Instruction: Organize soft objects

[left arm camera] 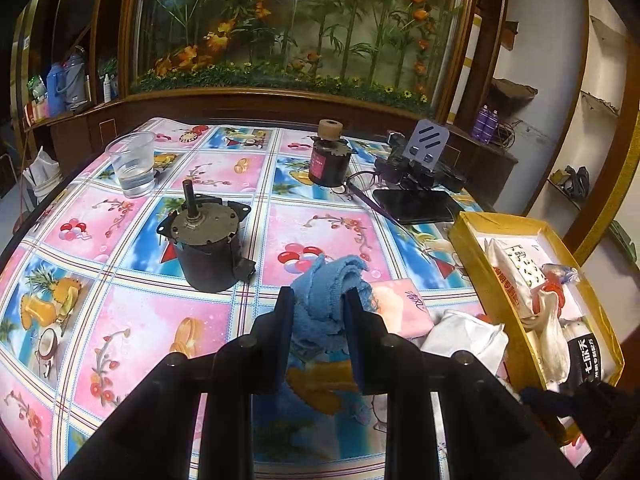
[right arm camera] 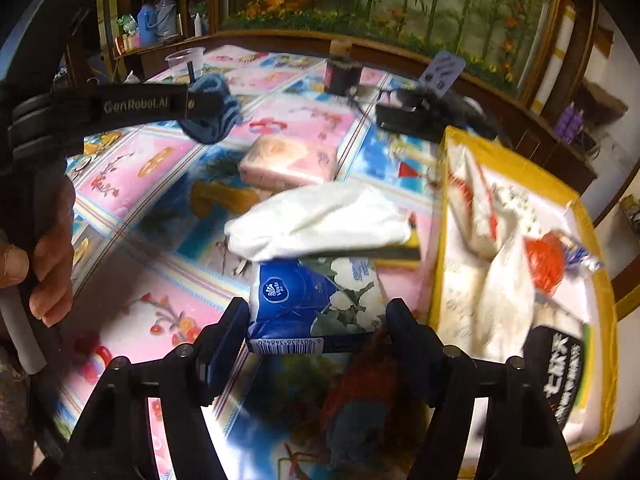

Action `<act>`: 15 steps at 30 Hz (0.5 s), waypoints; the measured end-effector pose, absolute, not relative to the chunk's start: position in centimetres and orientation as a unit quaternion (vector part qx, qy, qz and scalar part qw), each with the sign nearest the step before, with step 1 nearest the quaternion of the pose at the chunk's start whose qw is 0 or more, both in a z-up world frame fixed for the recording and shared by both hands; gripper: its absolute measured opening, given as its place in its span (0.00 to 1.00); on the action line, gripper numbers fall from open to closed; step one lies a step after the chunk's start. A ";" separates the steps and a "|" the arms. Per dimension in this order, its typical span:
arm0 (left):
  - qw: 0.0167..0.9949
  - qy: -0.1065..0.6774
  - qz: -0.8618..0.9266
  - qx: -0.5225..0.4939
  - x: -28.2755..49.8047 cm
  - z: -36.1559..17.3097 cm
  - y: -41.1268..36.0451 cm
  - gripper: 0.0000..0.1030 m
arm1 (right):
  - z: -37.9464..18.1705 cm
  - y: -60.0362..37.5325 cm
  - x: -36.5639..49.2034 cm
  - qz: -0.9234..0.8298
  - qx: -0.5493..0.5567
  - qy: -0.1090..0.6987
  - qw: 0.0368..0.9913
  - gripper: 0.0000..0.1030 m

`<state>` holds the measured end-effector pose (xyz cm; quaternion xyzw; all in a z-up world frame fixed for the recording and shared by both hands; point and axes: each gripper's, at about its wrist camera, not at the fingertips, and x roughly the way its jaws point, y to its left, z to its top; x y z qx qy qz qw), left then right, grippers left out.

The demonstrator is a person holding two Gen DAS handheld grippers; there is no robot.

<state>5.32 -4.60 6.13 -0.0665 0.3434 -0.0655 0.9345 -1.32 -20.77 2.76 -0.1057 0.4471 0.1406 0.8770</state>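
Note:
My left gripper (left arm camera: 318,300) is shut on a crumpled blue cloth (left arm camera: 328,284) and holds it above the table; it also shows in the right wrist view (right arm camera: 214,110). My right gripper (right arm camera: 316,316) is shut on a blue Vinda tissue pack (right arm camera: 312,304) held above the table. A white folded cloth (right arm camera: 320,220) and a pink tissue pack (right arm camera: 288,160) lie on the table beside the yellow box (right arm camera: 444,184). The box holds several soft items, among them white packs and a plastic bag (right arm camera: 504,280). The box also shows in the left wrist view (left arm camera: 476,264).
On the flowered tablecloth stand a grey motor (left arm camera: 208,240), a clear plastic cup (left arm camera: 132,164), a dark bottle (left arm camera: 328,156), glasses (left arm camera: 360,184), a black phone (left arm camera: 416,204) and a stand with dark clips (left arm camera: 424,160). A wooden cabinet with artificial flowers stands behind.

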 end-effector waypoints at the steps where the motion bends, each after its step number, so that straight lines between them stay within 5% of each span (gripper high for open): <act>1: 0.935 0.343 -0.065 -0.066 5.3 6.1 -4.6 0.23 | 2.6 -20.7 -1.6 0.145 -0.106 0.446 0.877 0.69; 6: 0.934 0.345 -0.066 -0.066 5.4 6.1 -4.6 0.23 | 2.5 -19.5 -4.2 0.204 -0.108 0.439 0.868 0.67; 15: 0.934 0.345 -0.071 -0.063 5.3 6.0 -5.0 0.23 | 2.1 -17.7 -5.1 0.194 -0.148 0.426 0.871 0.80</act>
